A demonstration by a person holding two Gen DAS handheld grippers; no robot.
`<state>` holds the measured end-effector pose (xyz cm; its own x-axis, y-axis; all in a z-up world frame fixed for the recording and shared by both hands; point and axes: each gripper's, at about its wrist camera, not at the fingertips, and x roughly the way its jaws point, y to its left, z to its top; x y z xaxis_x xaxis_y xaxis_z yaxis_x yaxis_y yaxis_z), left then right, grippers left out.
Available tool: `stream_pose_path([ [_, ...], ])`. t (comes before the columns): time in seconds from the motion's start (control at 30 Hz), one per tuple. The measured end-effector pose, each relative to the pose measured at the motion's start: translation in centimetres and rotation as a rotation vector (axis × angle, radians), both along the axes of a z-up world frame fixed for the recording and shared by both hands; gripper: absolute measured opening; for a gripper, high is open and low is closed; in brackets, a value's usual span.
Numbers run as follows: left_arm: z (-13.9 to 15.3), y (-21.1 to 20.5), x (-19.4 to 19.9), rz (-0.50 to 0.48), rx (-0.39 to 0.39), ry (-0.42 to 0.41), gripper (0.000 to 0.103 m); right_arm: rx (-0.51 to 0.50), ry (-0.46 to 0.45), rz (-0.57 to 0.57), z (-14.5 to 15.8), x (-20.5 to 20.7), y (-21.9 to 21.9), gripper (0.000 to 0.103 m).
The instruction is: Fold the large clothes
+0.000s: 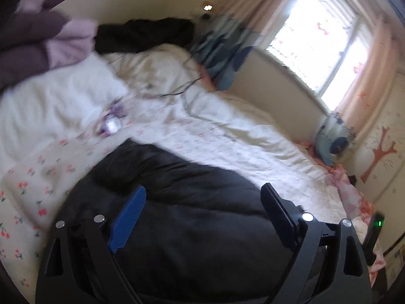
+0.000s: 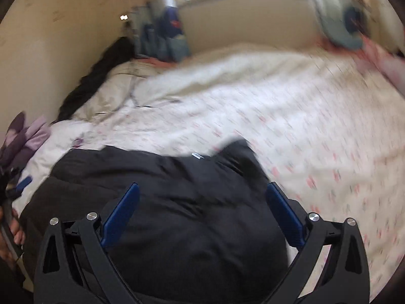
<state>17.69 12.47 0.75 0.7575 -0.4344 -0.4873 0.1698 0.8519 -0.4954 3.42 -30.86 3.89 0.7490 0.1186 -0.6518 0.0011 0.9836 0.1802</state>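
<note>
Two grippers are showing, one per wrist view, and both are hanging over a single black padded garment [image 1: 192, 217] that is lying bunched on the near part of the bed. The left gripper [image 1: 203, 197] is standing with its two fingers spread wide and holding nothing; the blue ribbed pad [image 1: 127, 221] on one finger and the dark face of the other are sitting well apart above the garment's quilted surface, and whether they are touching the cloth cannot be told. The right gripper [image 2: 202, 195] is likewise gaping wide and gripping nothing, its two blue pads [image 2: 121, 212] flanking the garment's rounded bulk, which is filling the gap between them. In the right wrist view a hand [image 2: 14, 233] is appearing at the left edge, beside the garment, wrapped around a dark handle. Under the garment one pale bedsheet [image 2: 316, 131] printed with small red flowers is spreading away toward the far wall. Farther along, one white cover [image 1: 55, 101] is lying rumpled near a purple and lilac quilt [image 1: 38, 40], and a second dark garment [image 1: 144, 34] is resting against the wall. Two blue-grey plush cushions [image 2: 162, 38] are sitting at the far corners of the bed, below one bright window [image 1: 326, 40] framed by pink curtains [image 1: 372, 71]. Both views are blurring with motion.
</note>
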Motion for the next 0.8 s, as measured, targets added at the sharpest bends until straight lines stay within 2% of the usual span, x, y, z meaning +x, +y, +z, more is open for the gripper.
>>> stream_pose_path([
  [0.07,0.8,-2.9,0.1,-0.061,0.027,-0.027,0.088,-0.043,0.024,0.094,1.5,2.2,4.3,0.096],
  [0.1,0.7,-4.8,0.3,-0.103,0.069,-0.031,0.088,-0.05,0.054,0.138,1.5,3.4,6.0,0.096],
  [0.17,0.0,-7.0,0.6,-0.152,0.118,-0.015,0.088,-0.056,0.135,0.198,-0.4,6.0,9.4,0.096],
  [0.23,-1.9,-8.7,1.5,-0.185,0.182,0.063,0.088,-0.122,0.197,0.203,-3.5,7.6,11.4,0.096],
  [0.27,-3.0,-9.0,1.9,-0.197,0.194,0.091,0.088,-0.125,0.244,0.21,-5.6,8.1,12.0,0.096],
  [0.3,-3.6,-9.1,2.0,-0.198,0.204,0.099,0.088,-0.081,0.26,0.208,-6.9,8.4,12.2,0.096],
  [0.43,-4.7,-9.4,2.0,-0.208,0.249,0.115,0.088,-0.08,0.311,0.21,-7.1,8.9,11.8,0.096],
  [0.47,-4.6,-9.5,1.7,-0.207,0.262,0.112,0.088,-0.083,0.311,0.211,-6.5,8.6,11.7,0.096],
  [0.6,-4.4,-9.3,1.1,-0.205,0.264,0.102,0.088,-0.053,0.19,0.207,-3.1,3.0,10.2,0.096],
  [0.67,-4.4,-9.4,1.1,-0.203,0.269,0.103,0.088,-0.066,0.197,0.213,-3.9,1.5,10.2,0.096],
  [0.7,-4.3,-9.5,1.1,-0.205,0.271,0.1,0.088,-0.1,0.211,0.23,-5.4,1.0,10.6,0.096],
  [0.8,-4.3,-9.9,0.9,-0.201,0.297,0.092,0.088,-0.085,0.215,0.233,-6.0,1.0,10.5,0.096],
])
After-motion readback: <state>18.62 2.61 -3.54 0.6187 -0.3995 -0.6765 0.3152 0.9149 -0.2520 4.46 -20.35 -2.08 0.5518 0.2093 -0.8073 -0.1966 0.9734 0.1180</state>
